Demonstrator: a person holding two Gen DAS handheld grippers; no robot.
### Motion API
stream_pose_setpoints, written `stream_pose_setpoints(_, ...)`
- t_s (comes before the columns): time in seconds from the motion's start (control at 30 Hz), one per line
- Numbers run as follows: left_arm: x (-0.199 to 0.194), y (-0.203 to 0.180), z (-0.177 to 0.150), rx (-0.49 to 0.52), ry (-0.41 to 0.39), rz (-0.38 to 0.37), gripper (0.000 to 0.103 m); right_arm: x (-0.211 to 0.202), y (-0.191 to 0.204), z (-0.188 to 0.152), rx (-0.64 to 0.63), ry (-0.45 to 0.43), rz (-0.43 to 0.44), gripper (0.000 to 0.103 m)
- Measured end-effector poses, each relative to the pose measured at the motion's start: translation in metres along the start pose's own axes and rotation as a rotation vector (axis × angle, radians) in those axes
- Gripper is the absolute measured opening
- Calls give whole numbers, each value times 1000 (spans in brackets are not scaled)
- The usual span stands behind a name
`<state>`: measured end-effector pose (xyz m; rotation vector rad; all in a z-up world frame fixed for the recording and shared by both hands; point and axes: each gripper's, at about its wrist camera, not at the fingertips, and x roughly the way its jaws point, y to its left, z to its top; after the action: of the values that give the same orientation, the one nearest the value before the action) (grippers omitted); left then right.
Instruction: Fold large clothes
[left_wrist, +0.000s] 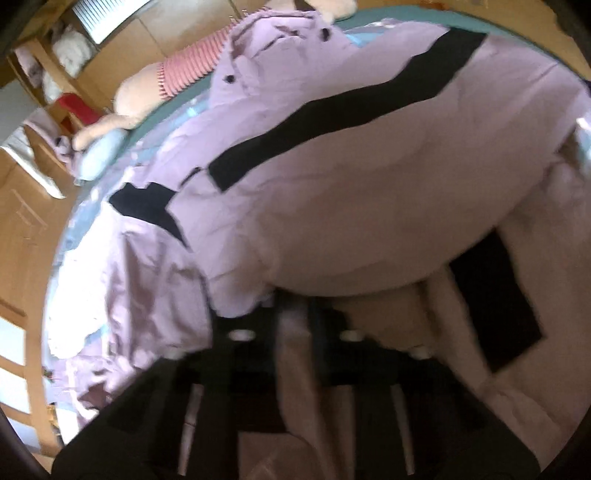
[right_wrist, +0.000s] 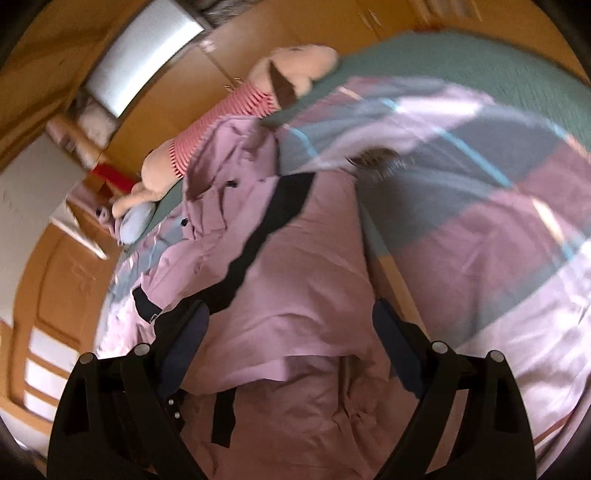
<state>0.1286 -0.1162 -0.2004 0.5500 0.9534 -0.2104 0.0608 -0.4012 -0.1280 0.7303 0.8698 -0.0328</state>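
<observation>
A large lilac jacket (left_wrist: 351, 177) with a black stripe (left_wrist: 343, 114) lies spread on the bed; it also shows in the right wrist view (right_wrist: 295, 266). My left gripper (left_wrist: 295, 314) is shut on a fold of the jacket's fabric and lifts it, so the cloth bulges right in front of the camera. My right gripper (right_wrist: 291, 321) is open, its two fingers wide apart just above the jacket's lower part, holding nothing. The jacket's collar with dark snaps (right_wrist: 231, 183) points to the far side of the bed.
The bed has a teal sheet (right_wrist: 461, 62) and a striped pink, grey and white blanket (right_wrist: 498, 221) to the right of the jacket. A plush toy in a red-striped shirt (right_wrist: 221, 122) lies along the far edge. Wooden wardrobes (right_wrist: 66, 280) stand behind.
</observation>
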Motion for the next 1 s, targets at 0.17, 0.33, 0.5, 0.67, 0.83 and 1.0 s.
stream_pose_setpoints(0.17, 3, 25, 5, -127, 28, -103, 1, 7, 0, -3, -40, 81, 22, 90)
stream_pose_setpoints(0.33, 1, 45, 6, -205, 16, -216, 1, 28, -6, -11, 43, 231, 228, 90)
stream_pose_setpoints(0.5, 5, 58, 4, -278, 27, -306, 4, 47, -28, -17, 197, 203, 206, 58)
stream_pose_setpoints(0.67, 5, 71, 0, -388, 55, -429, 44, 41, -8, -21, 81, 168, 211, 9)
stream_pose_setpoints(0.83, 10, 98, -6, -549, 72, -578, 66, 33, 26, -32, -108, 135, 150, 7)
stream_pose_setpoints(1.0, 32, 126, -24, -811, 122, -814, 78, 41, 28, -41, -153, 158, 124, 7)
